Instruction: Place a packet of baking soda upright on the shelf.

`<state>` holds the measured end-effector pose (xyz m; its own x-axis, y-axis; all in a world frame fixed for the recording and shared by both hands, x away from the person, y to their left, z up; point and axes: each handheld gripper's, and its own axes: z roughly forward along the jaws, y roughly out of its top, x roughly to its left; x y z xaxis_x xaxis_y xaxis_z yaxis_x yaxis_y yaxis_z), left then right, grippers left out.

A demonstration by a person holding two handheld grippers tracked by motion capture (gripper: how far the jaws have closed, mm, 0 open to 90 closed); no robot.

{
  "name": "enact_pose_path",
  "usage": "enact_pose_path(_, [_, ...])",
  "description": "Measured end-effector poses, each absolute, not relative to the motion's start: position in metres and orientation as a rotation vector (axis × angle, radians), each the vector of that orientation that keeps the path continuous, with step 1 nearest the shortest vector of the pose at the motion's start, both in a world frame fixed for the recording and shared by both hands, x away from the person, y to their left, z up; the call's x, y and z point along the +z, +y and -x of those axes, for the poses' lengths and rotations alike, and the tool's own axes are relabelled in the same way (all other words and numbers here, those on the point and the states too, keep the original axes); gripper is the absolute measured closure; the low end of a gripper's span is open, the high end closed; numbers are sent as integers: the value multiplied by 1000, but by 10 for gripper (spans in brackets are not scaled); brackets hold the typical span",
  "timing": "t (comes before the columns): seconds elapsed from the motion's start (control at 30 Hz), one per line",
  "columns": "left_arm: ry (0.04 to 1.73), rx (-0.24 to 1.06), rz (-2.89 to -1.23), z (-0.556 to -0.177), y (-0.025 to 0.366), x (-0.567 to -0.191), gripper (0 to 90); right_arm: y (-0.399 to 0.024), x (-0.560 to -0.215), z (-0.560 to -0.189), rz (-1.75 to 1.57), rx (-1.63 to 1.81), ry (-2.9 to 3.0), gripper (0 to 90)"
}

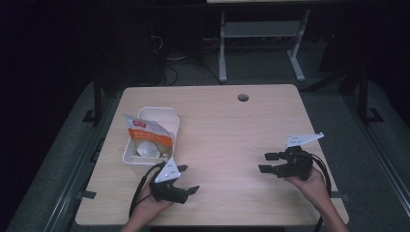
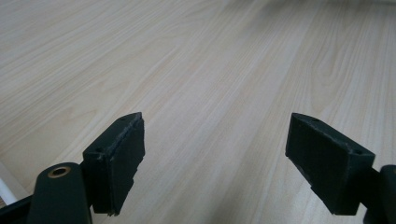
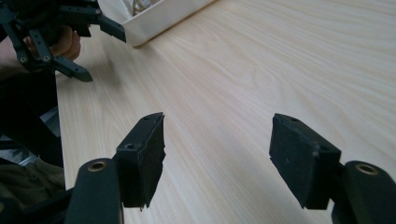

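With both grippers [image 1: 189, 180] [image 1: 267, 162] spread and empty, the light, crinkly packet [image 1: 147, 132] in the white tray [image 1: 175, 126] looked best pinched at its upper edge.

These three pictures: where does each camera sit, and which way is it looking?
High view: above the person's side, looking forward and down on the wooden table; both forearms, left gripper and right gripper show.
Left gripper view: rides that gripper, looking along its open jaws at bare tabletop.
Right gripper view: rides that gripper, looking across the table past open jaws to the other hand.
Shared: the white container appears in the high and right gripper views.
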<state>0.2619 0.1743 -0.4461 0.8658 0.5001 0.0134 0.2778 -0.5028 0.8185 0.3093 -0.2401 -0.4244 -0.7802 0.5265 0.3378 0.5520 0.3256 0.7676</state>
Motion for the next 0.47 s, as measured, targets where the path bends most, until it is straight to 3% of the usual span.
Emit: enact_pose_path(0.47, [557,307,-2114,-262,174,-445,191,-245,-447,-282,1052,-1463,-2545,321])
